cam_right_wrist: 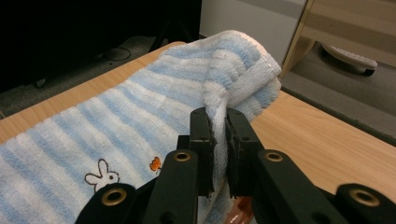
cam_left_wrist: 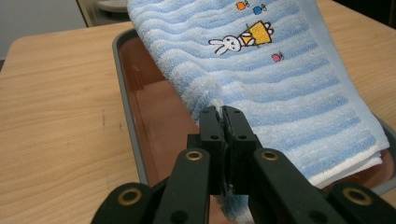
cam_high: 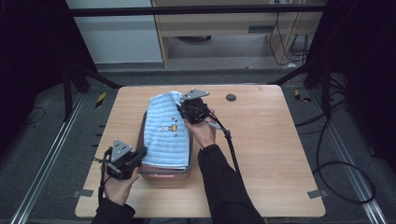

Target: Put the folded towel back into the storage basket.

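Soft terry towel point(cam_high: 167, 135) lies over the pink tray point(cam_high: 163, 173) on the tabletop point(cam_high: 271, 140). Your left gripper point(cam_left_wrist: 223, 116) pinches its near corner; beyond the tray's middle, your right gripper point(cam_right_wrist: 218, 122) pinches the far edge. It will sag, so hold the corners.

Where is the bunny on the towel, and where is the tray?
bunny point(cam_left_wrist: 229, 45), left gripper view, on its white body.
towel point(cam_high: 166, 140), high view, on the striped middle of the cloth.
tray point(cam_left_wrist: 125, 100), left gripper view, on its grey rim beside the towel.
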`<state>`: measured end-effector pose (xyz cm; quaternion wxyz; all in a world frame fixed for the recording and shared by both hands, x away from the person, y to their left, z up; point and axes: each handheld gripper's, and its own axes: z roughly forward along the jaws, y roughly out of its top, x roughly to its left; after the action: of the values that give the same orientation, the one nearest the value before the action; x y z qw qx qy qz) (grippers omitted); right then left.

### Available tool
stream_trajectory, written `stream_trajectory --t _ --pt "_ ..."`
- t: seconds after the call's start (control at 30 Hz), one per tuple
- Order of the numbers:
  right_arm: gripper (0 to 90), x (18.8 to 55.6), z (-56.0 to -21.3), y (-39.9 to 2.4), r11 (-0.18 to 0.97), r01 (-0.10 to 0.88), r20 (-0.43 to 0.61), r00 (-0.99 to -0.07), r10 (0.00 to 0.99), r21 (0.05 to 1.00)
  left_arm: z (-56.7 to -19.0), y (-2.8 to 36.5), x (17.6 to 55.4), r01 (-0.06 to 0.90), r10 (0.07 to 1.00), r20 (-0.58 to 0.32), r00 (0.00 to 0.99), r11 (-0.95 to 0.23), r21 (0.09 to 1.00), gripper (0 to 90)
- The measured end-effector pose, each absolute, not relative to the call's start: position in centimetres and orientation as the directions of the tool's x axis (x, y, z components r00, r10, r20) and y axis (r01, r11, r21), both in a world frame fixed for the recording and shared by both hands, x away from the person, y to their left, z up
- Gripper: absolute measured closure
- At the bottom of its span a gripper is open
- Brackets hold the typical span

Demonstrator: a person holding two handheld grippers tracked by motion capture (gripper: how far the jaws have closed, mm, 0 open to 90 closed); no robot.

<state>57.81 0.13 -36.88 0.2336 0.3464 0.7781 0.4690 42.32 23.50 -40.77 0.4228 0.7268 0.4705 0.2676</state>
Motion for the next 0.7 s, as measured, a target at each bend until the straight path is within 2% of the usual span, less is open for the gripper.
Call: stream_trajectory --t 0.07,0.7 --pt "83.1 57.9 -37.3 0.2 0.326 0.321 -0.041 -0.653 0.756 0.889 -40.9 23.6 42.4 0.452 0.91 0.01 0.414 -0.215 0.866 87.1" --pt "83.0 57.8 -40.2 0.6 0.343 0.366 -0.021 -0.656 0.754 0.865 -42.4 23.9 42.1 0.503 0.91 -0.007 0.414 -0.222 0.835 87.1"
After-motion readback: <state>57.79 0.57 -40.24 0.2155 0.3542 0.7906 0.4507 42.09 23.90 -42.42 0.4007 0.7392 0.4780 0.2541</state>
